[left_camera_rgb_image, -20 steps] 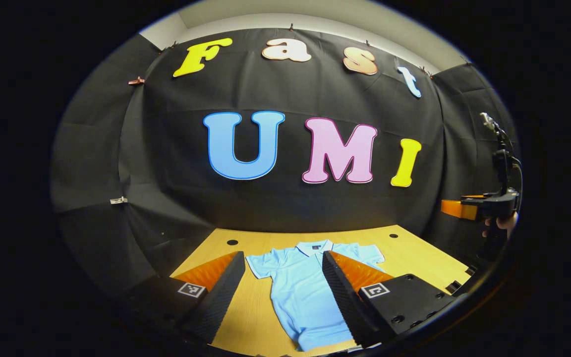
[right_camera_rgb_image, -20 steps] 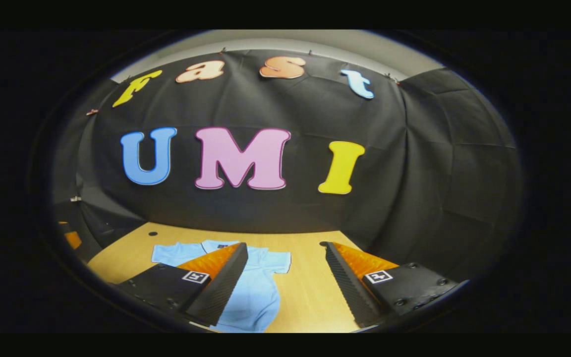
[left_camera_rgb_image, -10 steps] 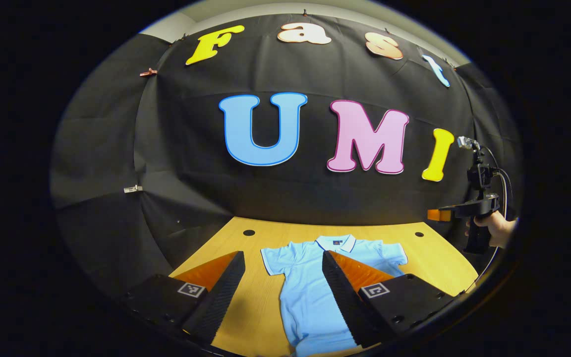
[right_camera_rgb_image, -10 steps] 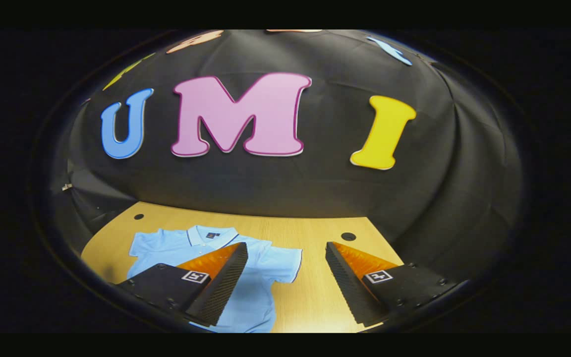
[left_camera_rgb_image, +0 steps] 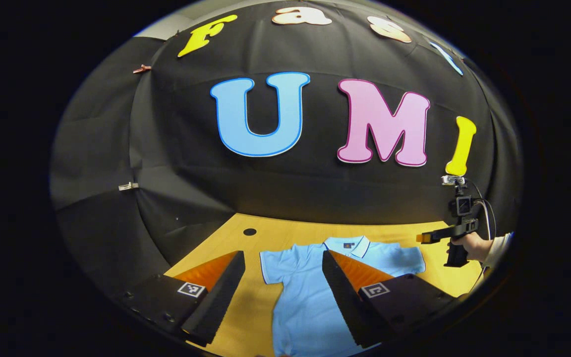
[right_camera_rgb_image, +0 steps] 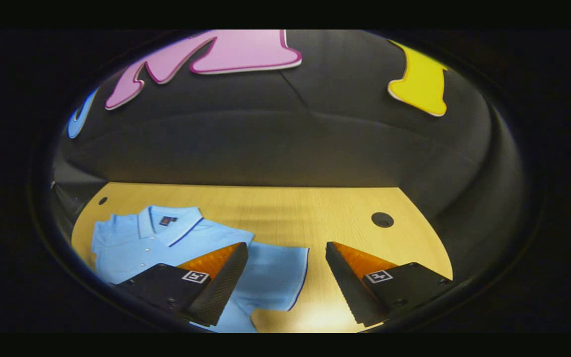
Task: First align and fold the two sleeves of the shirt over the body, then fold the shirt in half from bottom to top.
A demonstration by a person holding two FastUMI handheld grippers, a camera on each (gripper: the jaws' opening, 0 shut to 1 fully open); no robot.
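Both grippers have dropped closer to the shirt (right_camera_rgb_image: 166,243), which lies flat and unfolded on the table (right_camera_rgb_image: 290,208). I judge sleeve-folding hasn't begun. My right gripper (right_camera_rgb_image: 285,277), fingers apart, hangs over the sleeve (right_camera_rgb_image: 275,277); my left gripper (left_camera_rgb_image: 283,292), fingers apart, holds nothing. Next: grasp sleeve hems. Bare tabletop surrounds the shirt.

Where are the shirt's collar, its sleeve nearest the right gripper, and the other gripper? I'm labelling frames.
collar (right_camera_rgb_image: 169,225), right gripper view, on its flap.
sleeve (right_camera_rgb_image: 278,270), right gripper view, mid-sleeve between the fingers.
right gripper (left_camera_rgb_image: 427,238), left gripper view, at its fingertips, above the table.
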